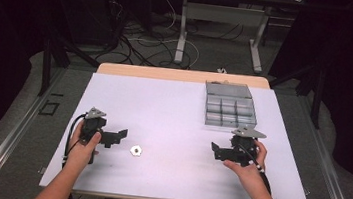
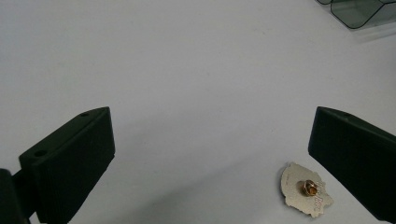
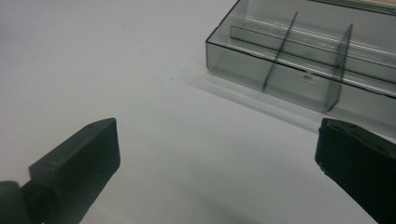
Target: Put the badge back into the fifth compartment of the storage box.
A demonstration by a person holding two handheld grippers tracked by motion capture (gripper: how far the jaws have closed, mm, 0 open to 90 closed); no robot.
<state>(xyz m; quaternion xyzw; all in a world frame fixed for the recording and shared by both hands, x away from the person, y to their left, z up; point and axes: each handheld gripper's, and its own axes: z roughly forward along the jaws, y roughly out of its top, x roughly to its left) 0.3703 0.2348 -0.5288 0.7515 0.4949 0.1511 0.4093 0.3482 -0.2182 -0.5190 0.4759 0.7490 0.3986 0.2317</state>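
On the white table (image 1: 174, 104), the person's left hand (image 1: 83, 147) holds the left gripper (image 1: 119, 136) low, pointing toward the table's middle, jaws spread wide and holding nothing. A small metal pin badge (image 1: 136, 150) lies back-side up just beside its tip, near one jaw. Opposite it, the right hand (image 1: 247, 163) holds the right gripper (image 1: 215, 150) facing inward, jaws likewise wide apart and empty, near the clear compartment box (image 1: 229, 105).

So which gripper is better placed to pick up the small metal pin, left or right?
Left, probably. The left gripper is open and close beside the pin, which lies near one jaw in its own view. The right gripper sits farther away, nearer the compartment box.
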